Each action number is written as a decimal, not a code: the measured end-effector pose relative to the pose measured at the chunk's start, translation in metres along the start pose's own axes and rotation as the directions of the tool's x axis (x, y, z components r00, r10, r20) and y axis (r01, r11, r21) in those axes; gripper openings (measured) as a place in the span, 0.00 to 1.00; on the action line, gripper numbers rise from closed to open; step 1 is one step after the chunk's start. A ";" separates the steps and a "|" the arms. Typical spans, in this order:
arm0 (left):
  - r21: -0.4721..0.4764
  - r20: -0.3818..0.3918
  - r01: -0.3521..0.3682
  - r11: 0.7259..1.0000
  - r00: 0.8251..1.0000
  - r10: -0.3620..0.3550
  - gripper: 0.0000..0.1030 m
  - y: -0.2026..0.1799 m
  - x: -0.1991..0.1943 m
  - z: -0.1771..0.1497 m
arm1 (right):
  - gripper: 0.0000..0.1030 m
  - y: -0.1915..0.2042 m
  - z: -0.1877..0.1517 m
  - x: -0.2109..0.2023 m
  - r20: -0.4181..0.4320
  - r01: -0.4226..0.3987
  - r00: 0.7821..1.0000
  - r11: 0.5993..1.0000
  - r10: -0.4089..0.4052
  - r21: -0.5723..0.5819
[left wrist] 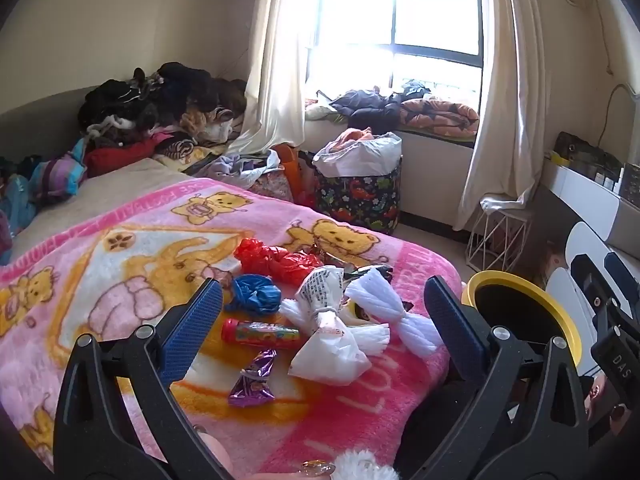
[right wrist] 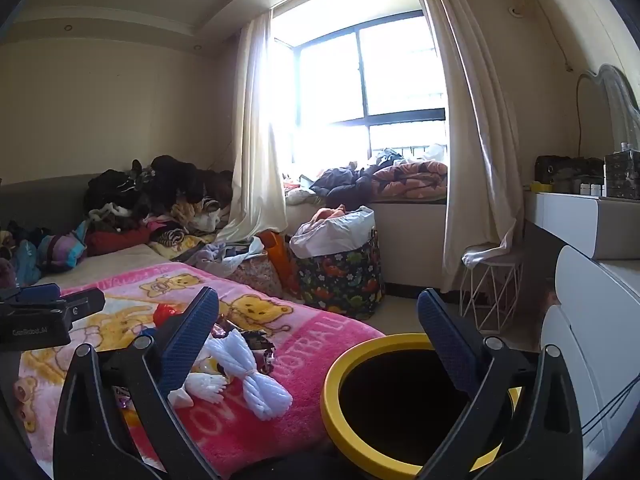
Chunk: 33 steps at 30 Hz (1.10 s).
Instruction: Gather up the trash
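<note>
lying in a loose heap on the pink bear blanket [left wrist: 132,240], mid-frame in the left wrist view, is the trash: a red bag [left wrist: 276,261], a blue bag [left wrist: 256,293], a printed white bag [left wrist: 326,320], white foam netting [left wrist: 390,312], a candy tube [left wrist: 260,334] and a purple wrapper [left wrist: 253,376]. the left tongs [left wrist: 322,320] stand wide and empty over the heap. lower right, just beside the bed's edge, sits the yellow-rimmed bin [left wrist: 566,320], its mouth dark. the right wrist view puts that bin [right wrist: 334,384] between the right tongs [right wrist: 318,330], also wide and empty, and shows mostly the netting [right wrist: 248,364]; the tube and purple wrapper are hidden there. at its left edge the other tool [right wrist: 44,312] juts in. beyond, a dinosaur-print basket [right wrist: 344,276], clothes pile [left wrist: 160,108] and wire stool [right wrist: 490,280].
</note>
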<state>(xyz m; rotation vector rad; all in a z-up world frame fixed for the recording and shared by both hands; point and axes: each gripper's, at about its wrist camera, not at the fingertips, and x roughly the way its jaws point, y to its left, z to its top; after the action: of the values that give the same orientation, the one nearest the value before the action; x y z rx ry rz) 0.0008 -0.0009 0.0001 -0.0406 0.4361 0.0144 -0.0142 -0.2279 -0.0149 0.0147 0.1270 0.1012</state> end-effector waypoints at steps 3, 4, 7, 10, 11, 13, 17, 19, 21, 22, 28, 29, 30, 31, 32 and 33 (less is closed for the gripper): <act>0.000 0.003 -0.001 1.000 1.000 0.001 0.90 -0.005 0.000 0.001 | 0.94 0.004 -0.001 0.000 -0.008 -0.005 1.000 1.000 0.005 -0.006; -0.004 0.003 -0.002 1.000 1.000 0.002 0.90 -0.004 0.001 0.002 | 0.94 0.000 0.001 0.001 -0.007 0.010 1.000 1.000 -0.010 0.016; -0.018 0.014 0.013 1.000 1.000 -0.013 0.90 0.000 0.000 0.002 | 0.94 -0.001 0.002 0.002 -0.006 0.010 1.000 1.000 -0.010 0.013; -0.018 0.016 0.016 1.000 1.000 -0.016 0.90 -0.004 -0.001 0.006 | 0.94 -0.002 0.001 -0.002 -0.002 0.010 1.000 1.000 -0.010 0.007; -0.019 0.016 0.015 1.000 1.000 -0.015 0.90 -0.005 -0.001 0.007 | 0.94 -0.002 0.001 -0.002 -0.003 0.008 1.000 1.000 -0.008 0.007; -0.023 0.015 0.017 1.000 1.000 -0.016 0.90 -0.006 0.000 0.008 | 0.94 -0.004 0.001 -0.001 -0.007 0.007 1.000 1.000 -0.007 0.007; -0.029 0.011 0.016 0.999 1.000 -0.015 0.90 -0.010 0.004 0.012 | 0.94 -0.003 -0.001 -0.002 -0.005 0.004 1.000 1.000 -0.004 0.005; -0.021 0.021 0.015 1.000 1.000 -0.015 0.90 -0.004 0.000 0.004 | 0.94 0.001 0.000 -0.001 -0.009 0.005 1.000 1.000 -0.005 -0.002; -0.022 0.024 0.020 1.000 1.000 -0.019 0.90 0.000 -0.001 0.002 | 0.94 0.001 -0.001 -0.001 -0.012 0.004 1.000 1.000 -0.004 -0.002; -0.022 0.024 0.020 1.000 1.000 -0.019 0.90 -0.001 0.000 0.003 | 0.94 0.001 -0.002 0.000 -0.013 0.003 1.000 1.000 -0.003 -0.003; -0.024 0.025 0.024 0.999 0.999 -0.023 0.90 0.001 -0.001 0.002 | 0.94 0.002 -0.002 0.000 -0.014 0.004 1.000 1.000 -0.004 -0.005; -0.024 0.025 0.023 0.999 0.999 -0.023 0.90 0.001 -0.001 0.002 | 0.94 0.002 -0.002 0.000 -0.014 0.004 1.000 1.000 -0.004 -0.005; -0.023 0.024 0.022 0.999 0.999 -0.022 0.90 0.001 -0.001 0.002 | 0.94 0.002 -0.002 0.000 -0.014 0.004 1.000 1.000 -0.004 -0.006; -0.023 0.024 0.023 0.999 0.999 -0.022 0.90 0.001 -0.001 0.002 | 0.94 0.002 -0.003 0.000 -0.014 0.004 1.000 1.000 -0.004 -0.007; -0.025 0.025 0.024 0.999 0.999 -0.024 0.90 0.002 -0.001 0.002 | 0.94 0.002 -0.003 0.000 -0.013 0.004 1.000 1.000 -0.004 -0.006; -0.024 0.025 0.023 0.999 0.999 -0.023 0.90 0.002 -0.001 0.002 | 0.94 0.003 -0.003 0.001 -0.013 0.004 1.000 1.000 -0.004 -0.007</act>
<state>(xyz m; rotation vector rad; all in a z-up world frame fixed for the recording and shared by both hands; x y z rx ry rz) 0.0006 0.0009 0.0019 -0.0695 0.4109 -0.0022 -0.0143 -0.2252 -0.0181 0.0073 0.1395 0.0973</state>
